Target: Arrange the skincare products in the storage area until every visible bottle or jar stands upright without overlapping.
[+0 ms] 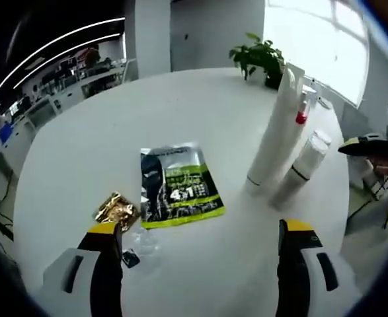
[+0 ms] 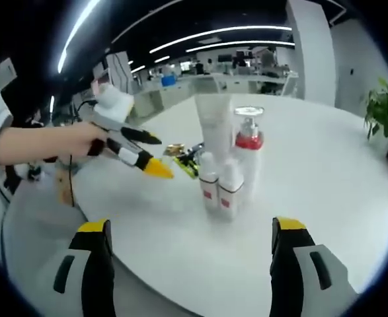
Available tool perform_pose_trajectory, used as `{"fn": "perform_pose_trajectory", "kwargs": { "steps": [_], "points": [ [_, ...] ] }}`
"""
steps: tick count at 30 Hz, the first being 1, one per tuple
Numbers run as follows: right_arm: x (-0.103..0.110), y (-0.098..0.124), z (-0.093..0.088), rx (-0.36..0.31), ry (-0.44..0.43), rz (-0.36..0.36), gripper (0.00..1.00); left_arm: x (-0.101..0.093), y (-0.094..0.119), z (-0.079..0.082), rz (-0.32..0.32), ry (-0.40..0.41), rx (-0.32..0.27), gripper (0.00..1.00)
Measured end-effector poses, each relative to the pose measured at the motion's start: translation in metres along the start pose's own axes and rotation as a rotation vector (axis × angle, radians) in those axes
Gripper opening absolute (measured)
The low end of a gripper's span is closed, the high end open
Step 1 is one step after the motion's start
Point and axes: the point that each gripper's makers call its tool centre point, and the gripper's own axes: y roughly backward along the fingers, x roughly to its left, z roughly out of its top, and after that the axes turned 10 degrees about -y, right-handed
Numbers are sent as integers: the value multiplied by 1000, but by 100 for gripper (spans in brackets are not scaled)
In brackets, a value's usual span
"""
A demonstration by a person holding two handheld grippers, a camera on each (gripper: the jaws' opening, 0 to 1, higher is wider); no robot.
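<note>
White tube (image 2: 215, 125), red-collared pump bottle (image 2: 248, 148), two small bottles (image 2: 220, 188): upright, clustered on table.

Left gripper view above table (image 1: 81, 152), right gripper view low at edge, both sharing bottles (image 2: 223, 168).

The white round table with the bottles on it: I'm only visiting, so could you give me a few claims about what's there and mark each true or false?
1. The bottles stand upright in a tight group. True.
2. The green sachet stands on its edge. False: it lies flat on the table.
3. A potted plant sits at the far edge of the table. True.
4. The left gripper grips the gold wrapper. False: its jaws are spread apart and empty, with the wrapper lying by one jaw tip.
5. The right gripper is clamped on a bottle. False: its jaws are wide open, short of the bottles.
</note>
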Motion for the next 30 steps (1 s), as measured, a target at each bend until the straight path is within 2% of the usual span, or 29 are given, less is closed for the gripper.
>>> {"fn": "perform_pose_trajectory", "kwargs": {
  "steps": [6,9,13,20,26,30],
  "points": [
    [0,0,0,-3,-20,5,98,11,-22,9,-8,-2,46,89],
    [0,-1,-1,2,-14,4,98,14,-36,17,-7,9,51,90],
    [-1,-1,-3,10,-17,3,99,13,-47,18,3,-11,95,88],
    [-4,0,-1,-8,-51,-2,98,27,-71,18,17,0,163,86],
    [-5,0,-1,-10,-61,-2,98,16,-65,14,22,-11,214,82],
    [-5,0,-2,-9,-67,-3,98,20,-74,10,25,-15,242,80]
  ]
}}
